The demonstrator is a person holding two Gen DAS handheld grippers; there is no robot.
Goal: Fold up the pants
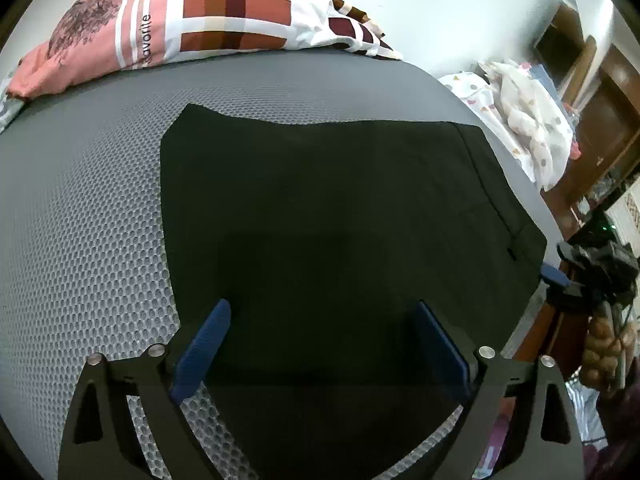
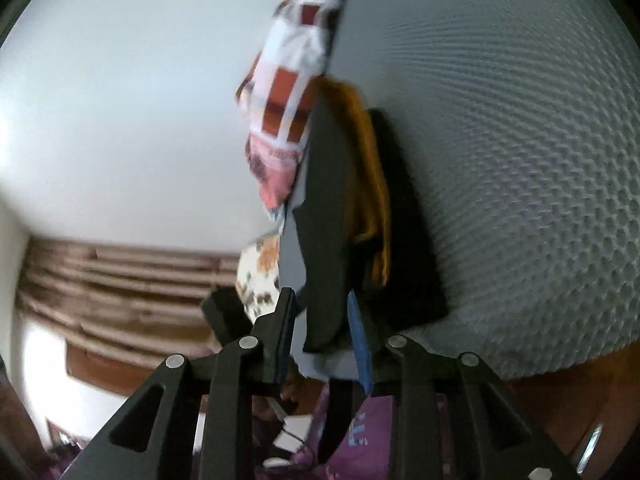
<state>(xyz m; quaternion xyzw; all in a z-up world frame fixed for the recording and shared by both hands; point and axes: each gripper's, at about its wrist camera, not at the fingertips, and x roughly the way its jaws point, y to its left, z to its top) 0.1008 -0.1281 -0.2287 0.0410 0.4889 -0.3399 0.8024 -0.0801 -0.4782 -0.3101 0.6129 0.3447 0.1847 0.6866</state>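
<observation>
Left gripper (image 1: pixel 322 344) wide, empty, over flat black pants (image 1: pixel 320 200), right gripper (image 2: pixel 324 340) narrowly parted astride fabric edge, honeycomb-mesh mattress (image 1: pixel 88 208).

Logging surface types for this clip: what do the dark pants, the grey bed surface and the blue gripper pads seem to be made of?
Pants: dark woven cloth, matte, lying flat with a stitched seam; fibre cannot be told.
Bed surface: grey mesh fabric, probably synthetic, shown by its regular honeycomb holes.
Pads of the left gripper: blue, ribbed, dull; likely rubber or soft plastic.
</observation>
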